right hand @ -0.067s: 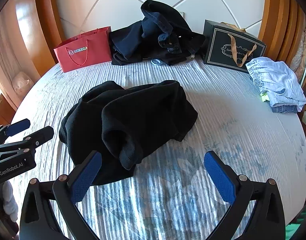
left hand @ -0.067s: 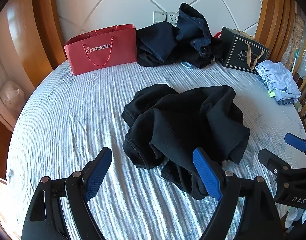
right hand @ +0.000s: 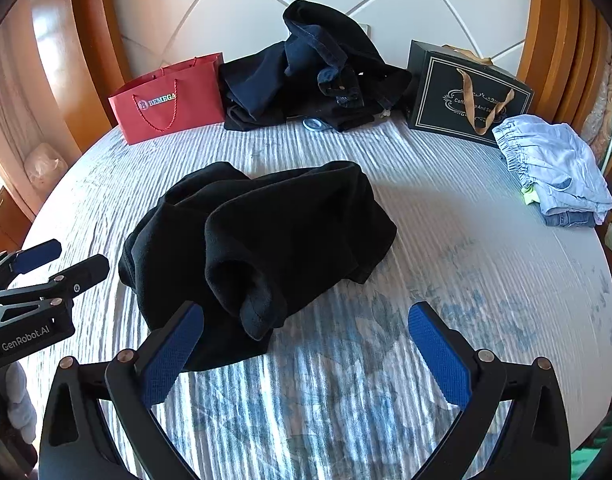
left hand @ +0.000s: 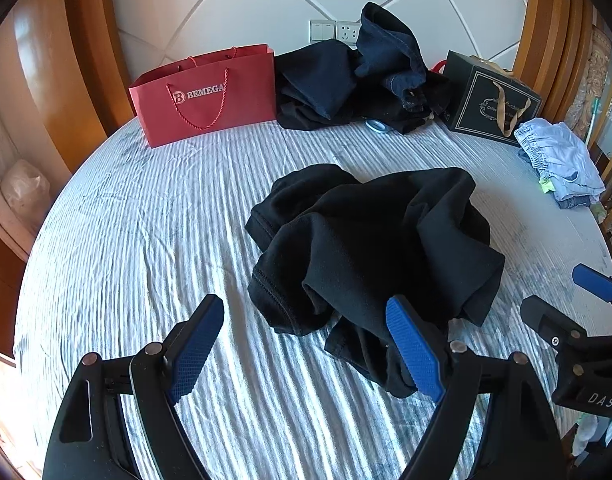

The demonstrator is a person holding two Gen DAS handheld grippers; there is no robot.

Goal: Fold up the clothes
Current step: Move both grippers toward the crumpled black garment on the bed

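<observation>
Both wrist cameras sit low and near, facing the white padded headboard point(left hand: 234, 4); both share the crumpled black garment point(left hand: 369, 248) point(right hand: 262, 236) mid-bed.

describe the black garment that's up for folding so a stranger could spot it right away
On the striped bed, look at the middle, nearest both open grippers. The crumpled black garment lies there alone, unlike the dark clothes pile heaped against the headboard between the two bags.

Each black gripper point(left hand: 306, 350) has blue textured pads point(right hand: 437, 354), silver rivets and white "GenRobot.AI" lettering.
</observation>
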